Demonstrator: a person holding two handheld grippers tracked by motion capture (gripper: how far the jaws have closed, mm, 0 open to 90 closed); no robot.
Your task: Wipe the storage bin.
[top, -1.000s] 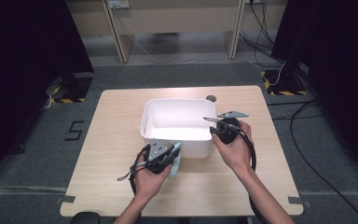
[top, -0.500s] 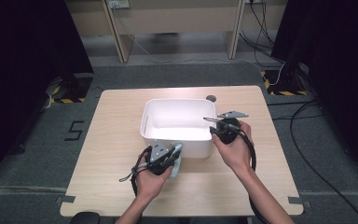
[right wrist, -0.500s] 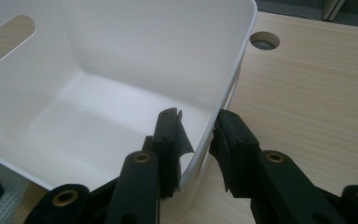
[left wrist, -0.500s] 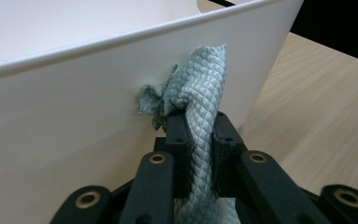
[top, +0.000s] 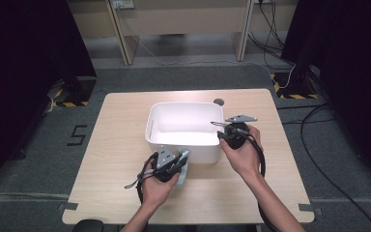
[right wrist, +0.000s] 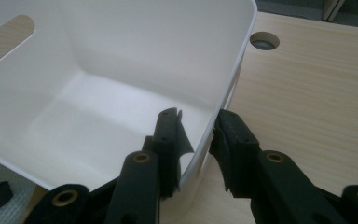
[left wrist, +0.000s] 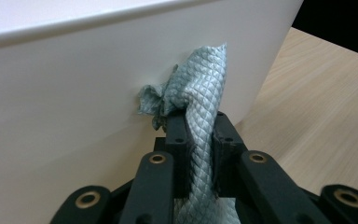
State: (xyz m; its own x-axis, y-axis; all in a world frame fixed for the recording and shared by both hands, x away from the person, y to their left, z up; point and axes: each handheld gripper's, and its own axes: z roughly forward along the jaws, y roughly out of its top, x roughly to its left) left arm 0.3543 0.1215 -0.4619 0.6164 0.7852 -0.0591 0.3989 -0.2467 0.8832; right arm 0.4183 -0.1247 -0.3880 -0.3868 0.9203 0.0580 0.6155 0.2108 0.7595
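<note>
Barely any change from the earlier frames: both hands sit where they were, cloth against tub.
Left gripper has edged only slightly along the near wall of the white tub since a second ago; right gripper unchanged on the tub's right rim. Left jaws are clenched on a grey-green quilted cloth: it runs up between the pads, and its bunched free end spills past the tips and presses on the tub's outer wall. Right jaws straddle the rim, one pad inside the tub, one outside, pinching the wall. Tub stands mid-table, upright.
</note>
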